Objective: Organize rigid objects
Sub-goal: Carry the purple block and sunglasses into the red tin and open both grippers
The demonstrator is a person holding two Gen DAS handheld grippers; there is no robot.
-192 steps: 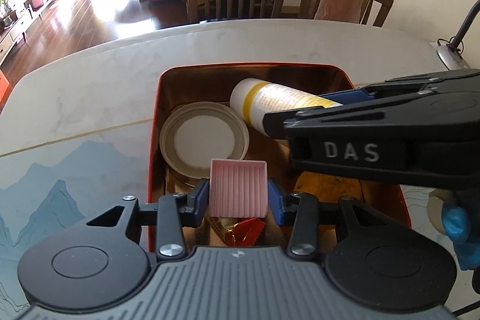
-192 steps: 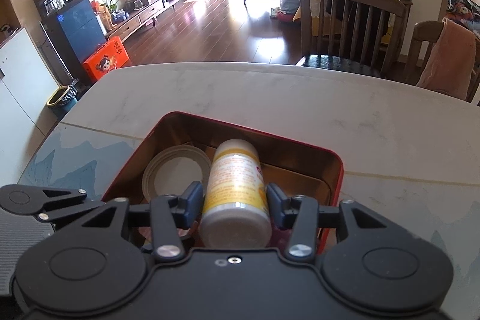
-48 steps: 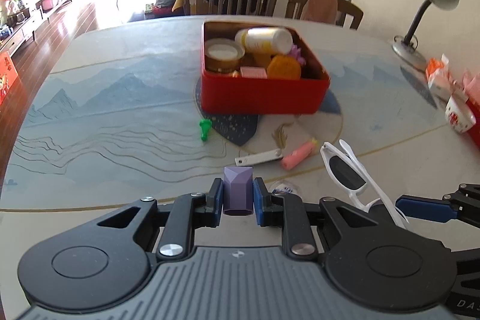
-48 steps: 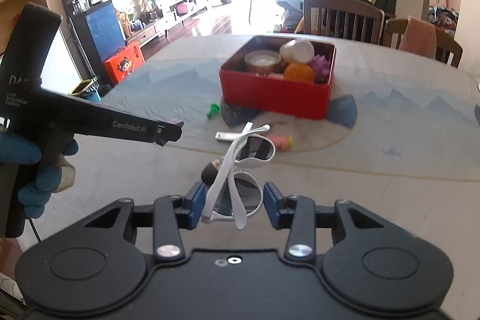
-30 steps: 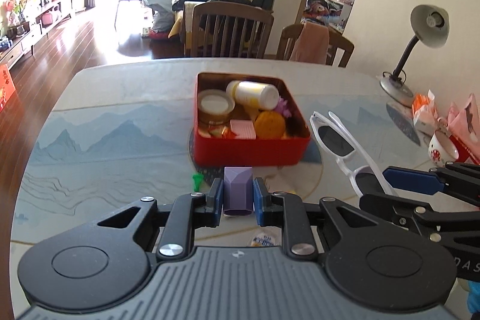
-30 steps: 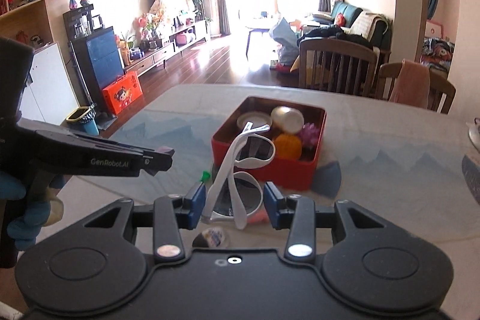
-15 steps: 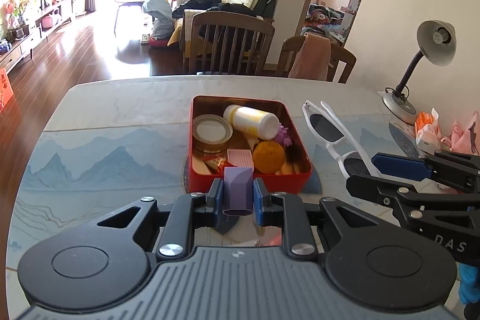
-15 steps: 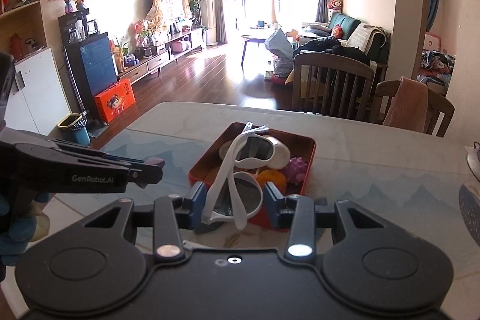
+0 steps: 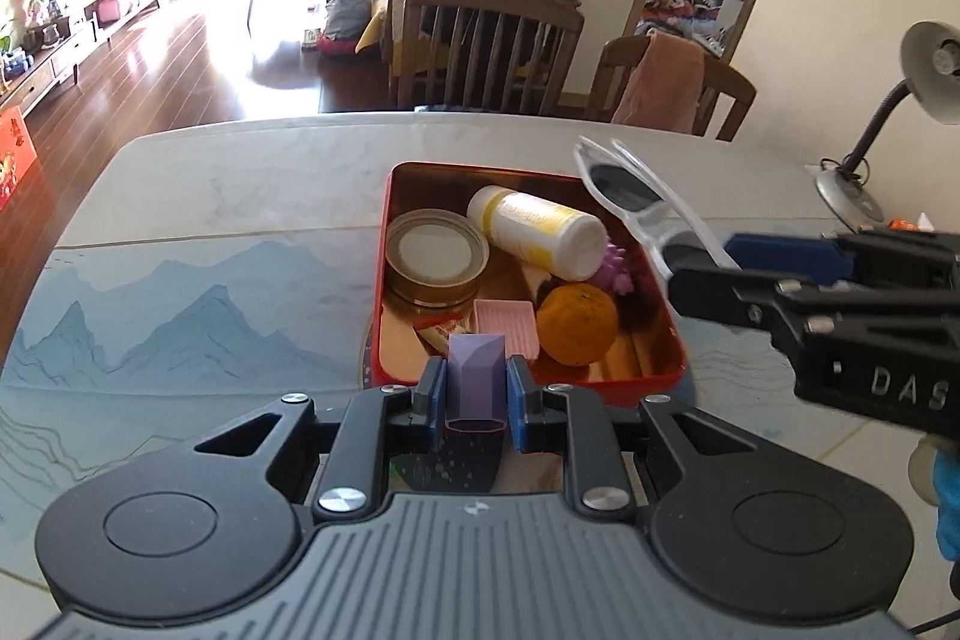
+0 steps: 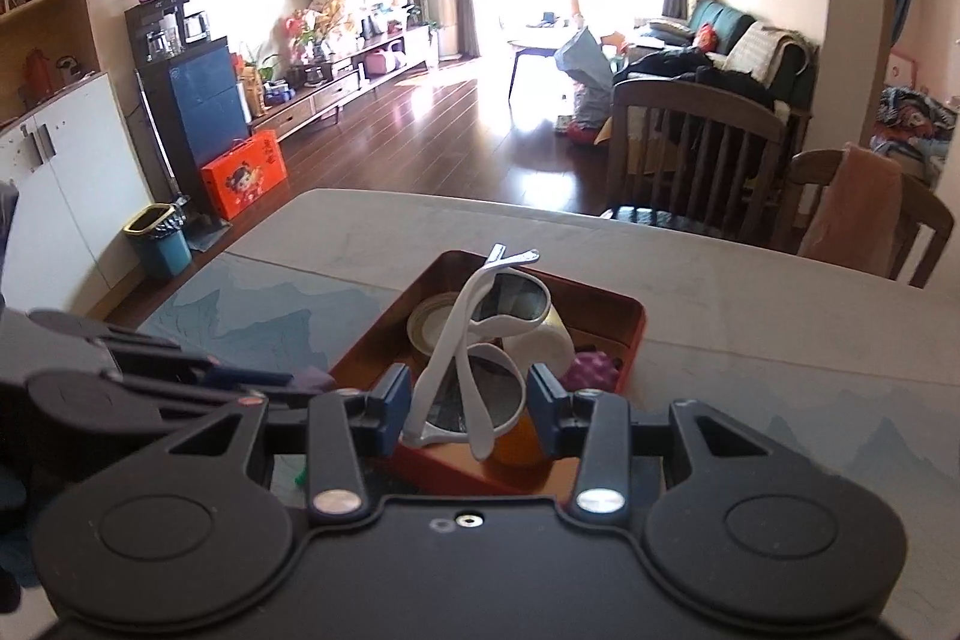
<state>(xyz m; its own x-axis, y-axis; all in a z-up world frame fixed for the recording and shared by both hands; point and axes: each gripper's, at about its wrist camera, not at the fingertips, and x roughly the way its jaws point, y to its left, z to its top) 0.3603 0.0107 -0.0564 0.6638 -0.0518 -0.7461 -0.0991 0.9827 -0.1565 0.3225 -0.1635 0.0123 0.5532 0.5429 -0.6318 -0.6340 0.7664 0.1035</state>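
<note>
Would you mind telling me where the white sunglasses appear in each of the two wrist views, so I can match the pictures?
Left wrist view: the white sunglasses sit right of centre, above the red tin's right edge, held in the right gripper.
Right wrist view: the white sunglasses are at centre, low, between the right gripper's fingers, in front of the tin.
Shared landmark: the red tin.

left gripper (image 9: 477,393): black body, ribbed grey housing, blue pads, silver screws
right gripper (image 10: 470,400): black, blue pads, silver screws; "DAS" is being shown in white
hand (image 9: 948,508): a blue glove is being worn
</note>
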